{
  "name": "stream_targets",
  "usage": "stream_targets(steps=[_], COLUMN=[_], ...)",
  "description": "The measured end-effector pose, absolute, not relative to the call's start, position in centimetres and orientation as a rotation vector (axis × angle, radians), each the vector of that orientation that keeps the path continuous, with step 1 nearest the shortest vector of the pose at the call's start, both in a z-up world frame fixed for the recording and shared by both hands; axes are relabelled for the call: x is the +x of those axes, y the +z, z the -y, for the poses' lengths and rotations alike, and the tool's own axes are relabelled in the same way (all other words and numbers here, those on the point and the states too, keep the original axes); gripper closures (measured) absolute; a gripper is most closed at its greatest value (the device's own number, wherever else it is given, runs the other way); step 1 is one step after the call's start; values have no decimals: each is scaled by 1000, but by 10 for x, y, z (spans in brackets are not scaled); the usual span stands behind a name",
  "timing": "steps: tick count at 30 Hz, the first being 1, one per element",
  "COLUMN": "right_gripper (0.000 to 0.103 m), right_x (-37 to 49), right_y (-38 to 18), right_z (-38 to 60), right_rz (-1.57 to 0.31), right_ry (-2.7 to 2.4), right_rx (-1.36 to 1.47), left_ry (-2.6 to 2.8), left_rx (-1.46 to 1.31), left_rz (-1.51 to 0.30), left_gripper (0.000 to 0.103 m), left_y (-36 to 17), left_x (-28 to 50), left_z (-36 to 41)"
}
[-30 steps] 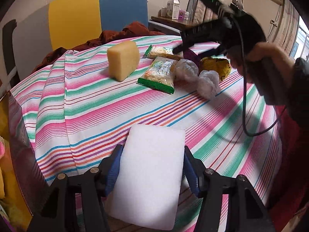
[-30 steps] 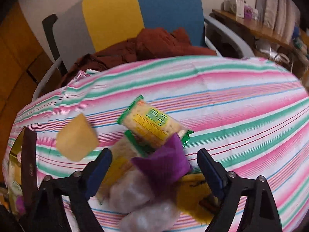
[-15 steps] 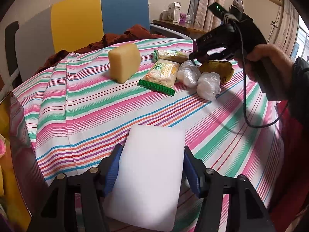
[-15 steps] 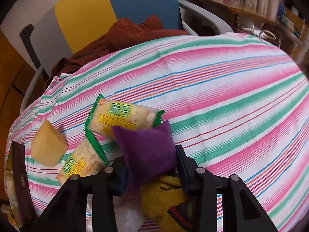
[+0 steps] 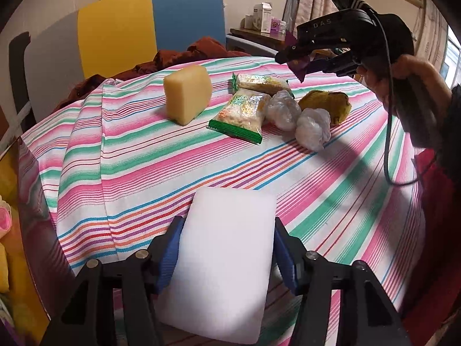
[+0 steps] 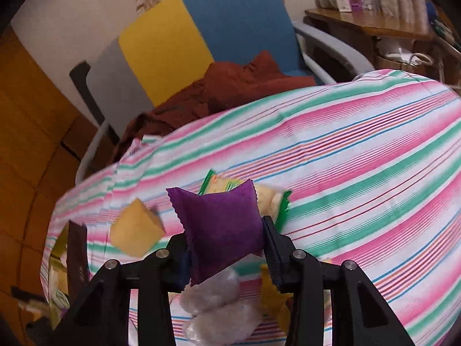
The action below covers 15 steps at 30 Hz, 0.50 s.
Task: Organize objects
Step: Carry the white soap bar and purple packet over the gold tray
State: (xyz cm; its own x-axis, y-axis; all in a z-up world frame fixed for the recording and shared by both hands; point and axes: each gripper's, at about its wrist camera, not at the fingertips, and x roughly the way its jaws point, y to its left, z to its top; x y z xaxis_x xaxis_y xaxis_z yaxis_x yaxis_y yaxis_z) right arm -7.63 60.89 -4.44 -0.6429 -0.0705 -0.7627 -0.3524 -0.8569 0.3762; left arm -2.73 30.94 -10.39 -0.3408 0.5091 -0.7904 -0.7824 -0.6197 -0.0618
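Your right gripper point(image 6: 226, 249) jaws clamped on purple packet point(image 6: 220, 225) above the striped table point(image 5: 173, 155), your left gripper point(image 5: 227, 259) jaws closing, pressed on white foam block point(image 5: 227, 262).

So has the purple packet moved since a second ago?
Yes. The purple packet has left the pile: the right hand-held gripper is shut on it and has lifted it above the two snack packs it lay against on the striped tablecloth.

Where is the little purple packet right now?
The purple packet is pinched in the right gripper, lifted above the pile of snack packs and plastic-wrapped lumps. In the left wrist view it hangs at upper right, over the striped tablecloth.
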Motion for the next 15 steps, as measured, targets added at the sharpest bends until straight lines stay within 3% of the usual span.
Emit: stream_targets(steps=[15], right_gripper=[60], right_x=[-80], right_y=[-23], right_z=[-502], right_rz=[-520], right_ry=[2770], right_rx=[-1360], left_ry=[2125], left_rx=[-945], left_rz=[-228], left_gripper=[45], left_y=[-20], left_x=[-15], left_z=[-255])
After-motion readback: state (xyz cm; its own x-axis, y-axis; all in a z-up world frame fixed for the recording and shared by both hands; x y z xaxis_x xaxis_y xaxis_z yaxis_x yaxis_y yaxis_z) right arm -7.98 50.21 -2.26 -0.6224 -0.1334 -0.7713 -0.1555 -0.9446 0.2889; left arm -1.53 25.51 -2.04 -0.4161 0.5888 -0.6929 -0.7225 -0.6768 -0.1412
